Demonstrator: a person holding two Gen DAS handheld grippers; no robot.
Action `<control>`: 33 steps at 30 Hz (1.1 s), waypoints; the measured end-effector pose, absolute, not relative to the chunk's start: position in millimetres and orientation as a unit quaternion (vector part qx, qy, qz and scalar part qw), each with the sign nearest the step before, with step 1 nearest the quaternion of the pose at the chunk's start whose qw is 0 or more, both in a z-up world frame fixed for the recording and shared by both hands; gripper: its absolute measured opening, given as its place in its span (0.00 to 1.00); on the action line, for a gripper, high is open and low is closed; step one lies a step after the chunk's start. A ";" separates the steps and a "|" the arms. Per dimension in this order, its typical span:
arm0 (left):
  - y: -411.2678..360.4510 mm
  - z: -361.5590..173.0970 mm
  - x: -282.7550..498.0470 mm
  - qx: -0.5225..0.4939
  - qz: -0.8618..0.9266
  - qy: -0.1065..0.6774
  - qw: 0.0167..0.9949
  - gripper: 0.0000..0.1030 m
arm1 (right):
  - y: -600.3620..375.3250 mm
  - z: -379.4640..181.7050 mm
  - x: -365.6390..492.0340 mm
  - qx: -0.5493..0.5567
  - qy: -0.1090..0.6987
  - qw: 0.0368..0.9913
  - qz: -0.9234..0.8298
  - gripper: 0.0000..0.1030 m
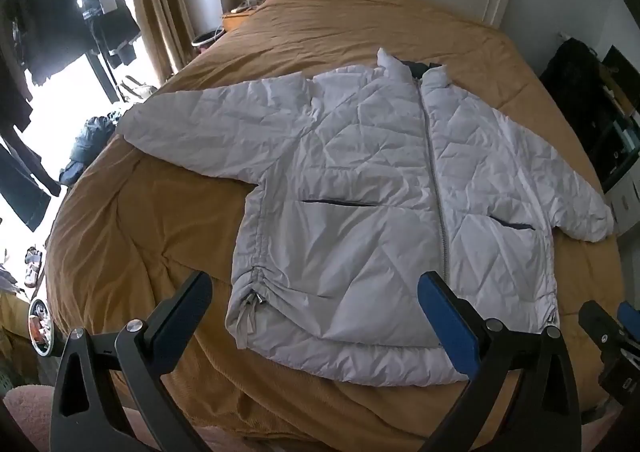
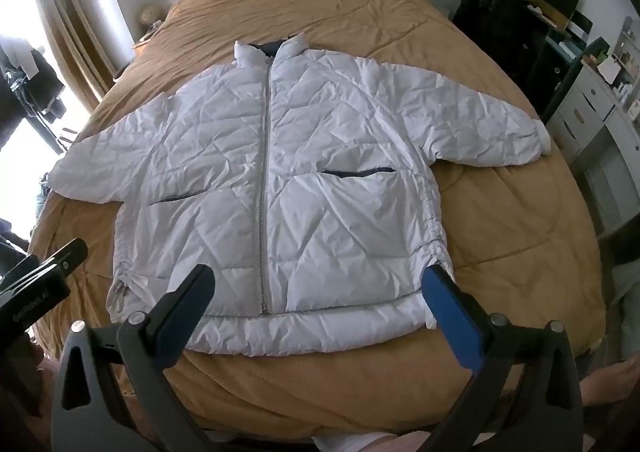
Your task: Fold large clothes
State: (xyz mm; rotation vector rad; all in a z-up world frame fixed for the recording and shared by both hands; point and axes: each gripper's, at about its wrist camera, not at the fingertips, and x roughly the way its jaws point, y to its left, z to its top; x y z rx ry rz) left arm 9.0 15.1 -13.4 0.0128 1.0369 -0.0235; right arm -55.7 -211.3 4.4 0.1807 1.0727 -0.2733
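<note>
Both hand-held grippers [image 1: 316, 304] [image 2: 320, 300] gape above white jacket [image 2: 272, 171].

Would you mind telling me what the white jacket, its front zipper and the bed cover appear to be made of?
White jacket: thin synthetic shell, probably nylon or polyester, over puffy fill; faint sheen, sharp crinkles, diamond quilting.
Zipper: looks like metal; grey teeth that glint.
Bed cover: soft matte fabric, perhaps brushed microfibre or cotton; mustard, lightly padded, stitched in broad lines.
</note>
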 end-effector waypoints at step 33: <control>10.9 -21.3 9.6 0.014 -0.013 0.507 0.862 1.00 | -208.6 3.4 -54.4 0.086 0.511 0.846 -0.129 1.00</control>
